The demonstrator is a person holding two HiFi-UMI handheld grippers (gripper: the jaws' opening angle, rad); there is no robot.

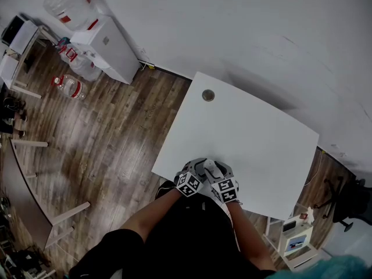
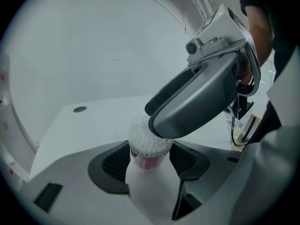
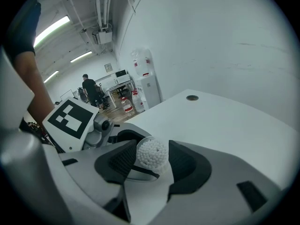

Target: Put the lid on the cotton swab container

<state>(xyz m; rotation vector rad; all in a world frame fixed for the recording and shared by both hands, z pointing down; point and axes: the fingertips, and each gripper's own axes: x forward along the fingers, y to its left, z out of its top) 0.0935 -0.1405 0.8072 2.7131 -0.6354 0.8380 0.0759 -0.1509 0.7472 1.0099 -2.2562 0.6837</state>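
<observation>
Obs.: both tools meet over the near edge of the white rectangular table [image 1: 250, 132], right in front of the person.

Left gripper [image 2: 149, 165]: jaws narrow, clamped on the lower body of the clear cylindrical cotton swab container with a red label [image 2: 146, 149]. Container upright, lifted off the tabletop, packed with white-tipped cotton swabs [image 3: 151, 153].

Right gripper [image 3: 152, 165]: comes in from above, jaws narrow. In its own view they sit either side of a clear round plastic lid [image 3: 163, 164] at the container mouth, with the swab heads showing through. I take it to be held by its rim. I cannot tell whether it is fully seated.

Judgement: capping step, close to the end.

Technique:
- Hold the container steady and vertical with the left tool and let only the right one move.
- Square the lid to the rim before pressing, since a tilted lid catches on one side.
- Push straight down the container's axis.
- Go gently, as thin plastic flexes under a hard squeeze and protruding swab tips may block seating.
</observation>
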